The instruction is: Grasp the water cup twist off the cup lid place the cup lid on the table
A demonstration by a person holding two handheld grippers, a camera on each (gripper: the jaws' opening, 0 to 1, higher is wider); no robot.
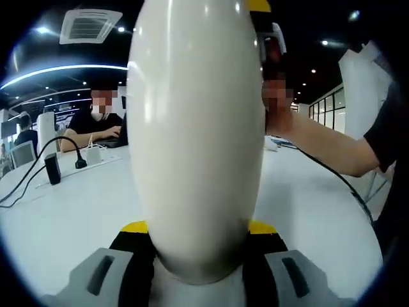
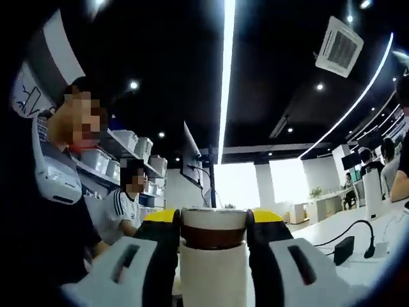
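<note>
Cup body is pinched by left gripper fingers; lid is clamped by right gripper; no writing is readable.

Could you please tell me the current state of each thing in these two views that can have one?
Water cup: upright, clamped low on its white body by the left gripper.
Cup lid: gripped between the jaws of the right gripper; whether it is still on the cup cannot be told.
Table: white, with a black cable lying on it.
</note>
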